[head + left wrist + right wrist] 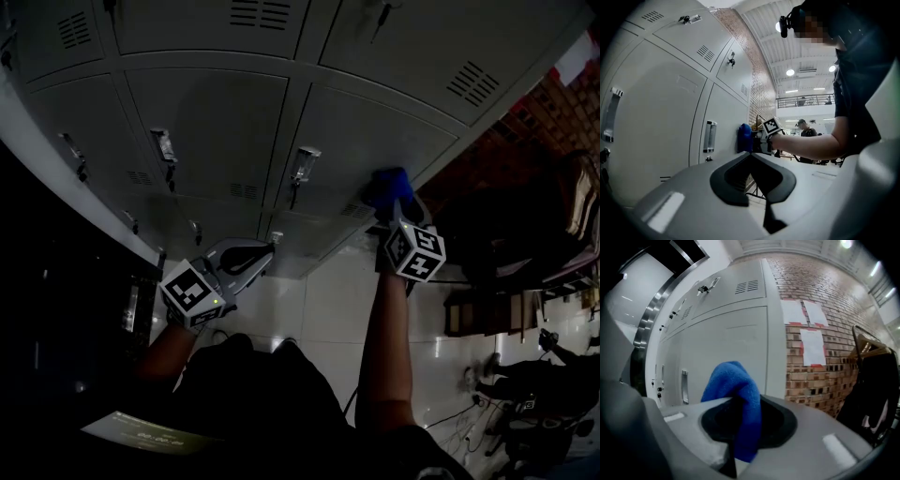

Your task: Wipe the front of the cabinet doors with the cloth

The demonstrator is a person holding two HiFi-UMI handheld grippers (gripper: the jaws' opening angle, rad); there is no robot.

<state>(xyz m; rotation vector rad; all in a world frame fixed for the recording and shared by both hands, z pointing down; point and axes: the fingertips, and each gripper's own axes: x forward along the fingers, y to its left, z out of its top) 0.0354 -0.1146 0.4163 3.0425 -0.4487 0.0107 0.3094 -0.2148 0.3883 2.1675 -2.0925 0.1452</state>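
right gripper (740,427) has its fingers clamped on a blue cloth (733,385); the cloth bunches up out of the fingers and hangs down between them. in the head view the arm is stretched out and the cloth sits on the front of a grey cabinet door (356,141), low on that door near its right edge. the left gripper view shows the cloth pressed flat to the door, just beside a recessed handle (709,136), though actual contact is hard to confirm, dark footage. left gripper (751,154) has its fingers closed together with nothing between them, held off the doors, lower and to the left of the right gripper, pointing toward the cabinet. the cabinet is a bank of grey metal locker doors with vent slots (474,82) and small latches (303,164). a brick wall (825,310) stands right of the cabinet with white papers (813,348) stuck on it. pale tiled floor (319,309) below. a person's bare forearm (386,347) runs up to the right gripper.
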